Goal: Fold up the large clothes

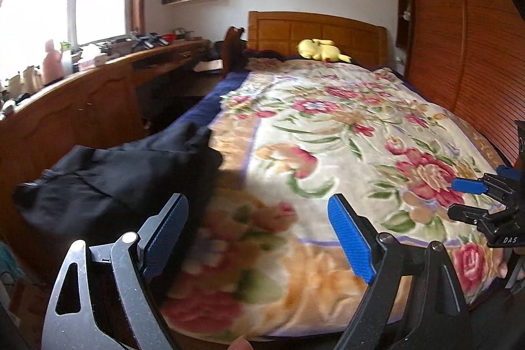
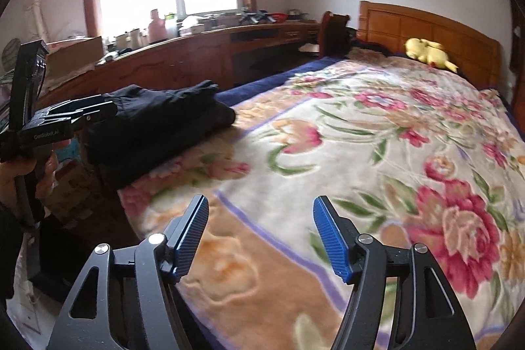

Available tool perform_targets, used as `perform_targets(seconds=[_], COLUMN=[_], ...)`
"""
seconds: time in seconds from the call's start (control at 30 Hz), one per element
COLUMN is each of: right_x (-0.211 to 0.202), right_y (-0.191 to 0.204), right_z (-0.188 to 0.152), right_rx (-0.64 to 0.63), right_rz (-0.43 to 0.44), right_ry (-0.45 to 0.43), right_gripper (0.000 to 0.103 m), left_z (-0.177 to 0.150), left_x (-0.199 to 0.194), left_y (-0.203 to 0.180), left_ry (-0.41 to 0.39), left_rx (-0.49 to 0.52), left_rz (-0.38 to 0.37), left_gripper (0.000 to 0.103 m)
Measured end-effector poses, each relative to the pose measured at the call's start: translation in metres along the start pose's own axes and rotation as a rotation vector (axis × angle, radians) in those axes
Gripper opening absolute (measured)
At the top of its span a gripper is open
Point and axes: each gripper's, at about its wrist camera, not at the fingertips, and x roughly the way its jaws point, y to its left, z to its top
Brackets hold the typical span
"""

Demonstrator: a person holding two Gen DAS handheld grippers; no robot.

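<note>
A black garment [image 1: 115, 173] lies folded in a thick bundle on the left side of the bed, over the blanket's edge; the right wrist view shows the same garment [image 2: 154, 120] at middle left. My left gripper [image 1: 257, 209] is open and empty, just right of the bundle above the floral blanket. From the right wrist view, the left gripper [image 2: 108, 110] sits beside the bundle's near end, held by a hand [image 2: 19, 173]. My right gripper [image 2: 261, 205] is also open and empty over bare blanket, well right of the garment. It shows at the edge of the left wrist view as the right gripper [image 1: 459, 199].
The floral blanket [image 1: 328, 136] covers the bed. A yellow plush toy [image 1: 320, 50] lies by the wooden headboard [image 1: 315, 28]. A long cluttered wooden desk [image 2: 197, 54] runs along the window side. A slatted wardrobe [image 1: 459, 38] stands on the other side of the bed.
</note>
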Motion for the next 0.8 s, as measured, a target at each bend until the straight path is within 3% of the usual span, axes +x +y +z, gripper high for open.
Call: perform_targets(seconds=[0.43,0.63,0.8], right_x=[-0.041,-0.076,-0.107], right_y=[-0.035,-0.044,-0.04], right_z=[-0.045,-0.065,-0.079], right_rx=[0.138,0.203,0.231], right_rz=[-0.167,-0.265,-0.332], right_ry=[-0.025,-0.032,-0.038], right_gripper=[0.071,0.071,0.071], left_z=[-0.017,-0.022,-0.028], left_x=[0.041,0.038,0.025], left_y=[-0.114,-0.157,-0.191], left_ry=[0.061,0.06,0.054], left_rx=[0.071,0.092,0.128], left_rz=[-0.103,-0.194,-0.226], left_gripper=[0.088,0.088,0.088])
